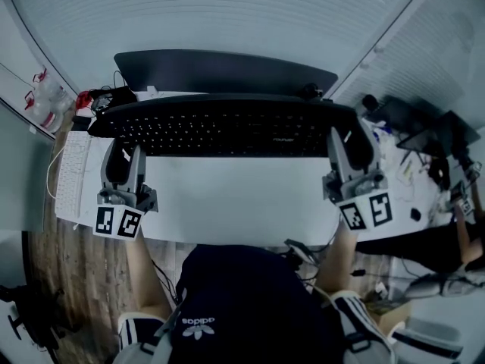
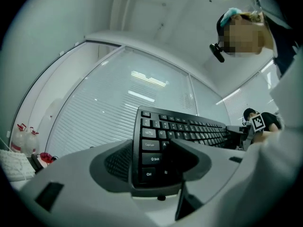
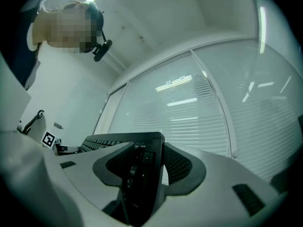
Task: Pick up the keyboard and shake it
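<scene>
The black keyboard (image 1: pixel 227 127) is held level over the far side of the white desk (image 1: pixel 235 203), just before the dark monitor (image 1: pixel 220 70); the left gripper (image 1: pixel 123 154) is clamped on its left end, the right gripper (image 1: pixel 352 146) on its right end; a white keyboard (image 1: pixel 73 173) lies at the desk's left edge.

Head view: both ends of the black keyboard (image 1: pixel 227 127) vanish inside the jaws of the left gripper (image 1: pixel 125 154) and right gripper (image 1: pixel 351 141), and the key legends are too tiny to read. At 12 o'clock the monitor (image 1: pixel 220 70) loses its lower edge behind it. At 3 o'clock the clutter (image 1: pixel 424 150) is too dark to sort out.
</scene>
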The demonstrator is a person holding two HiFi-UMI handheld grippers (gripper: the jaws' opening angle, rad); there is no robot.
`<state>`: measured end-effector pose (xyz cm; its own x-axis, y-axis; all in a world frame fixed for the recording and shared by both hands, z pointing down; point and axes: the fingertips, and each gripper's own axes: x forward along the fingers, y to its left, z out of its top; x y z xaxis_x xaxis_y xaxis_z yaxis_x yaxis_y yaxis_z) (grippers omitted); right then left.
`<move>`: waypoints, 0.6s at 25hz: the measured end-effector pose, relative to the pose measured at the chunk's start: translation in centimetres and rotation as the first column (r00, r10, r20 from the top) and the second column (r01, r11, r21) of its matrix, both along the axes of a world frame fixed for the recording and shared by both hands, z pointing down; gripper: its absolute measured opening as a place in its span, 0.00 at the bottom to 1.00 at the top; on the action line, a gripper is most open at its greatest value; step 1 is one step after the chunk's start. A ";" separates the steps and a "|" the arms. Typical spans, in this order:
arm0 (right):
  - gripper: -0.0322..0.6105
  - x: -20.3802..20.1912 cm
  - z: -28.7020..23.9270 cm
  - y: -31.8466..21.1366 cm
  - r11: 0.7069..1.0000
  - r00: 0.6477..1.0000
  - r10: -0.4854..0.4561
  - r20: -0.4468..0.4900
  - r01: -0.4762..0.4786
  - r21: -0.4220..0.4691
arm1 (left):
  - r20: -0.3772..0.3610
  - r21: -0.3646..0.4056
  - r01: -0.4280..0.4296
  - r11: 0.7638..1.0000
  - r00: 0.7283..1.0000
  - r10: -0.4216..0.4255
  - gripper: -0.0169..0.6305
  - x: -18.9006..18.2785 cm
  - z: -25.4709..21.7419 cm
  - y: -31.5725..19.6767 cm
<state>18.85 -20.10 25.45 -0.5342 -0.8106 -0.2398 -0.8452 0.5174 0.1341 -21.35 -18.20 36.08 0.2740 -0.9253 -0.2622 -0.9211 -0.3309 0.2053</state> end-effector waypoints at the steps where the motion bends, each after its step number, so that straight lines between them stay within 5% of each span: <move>1: 0.33 0.2 -0.3 0.7 1.000 1.000 -0.006 -0.007 0.006 0.026 | 0.001 0.025 0.002 1.000 1.000 -0.003 0.39 0.1 -0.3 0.5; 5: 0.33 1.9 0.2 2.0 0.998 0.999 -0.027 -0.019 0.028 0.048 | 0.017 0.081 0.020 0.997 1.000 -0.021 0.39 1.5 -0.7 1.8; 15: 0.33 2.3 0.4 1.5 1.000 0.999 -0.015 -0.034 0.016 0.022 | 0.022 0.078 0.039 0.996 0.999 -0.041 0.39 2.3 -0.4 2.1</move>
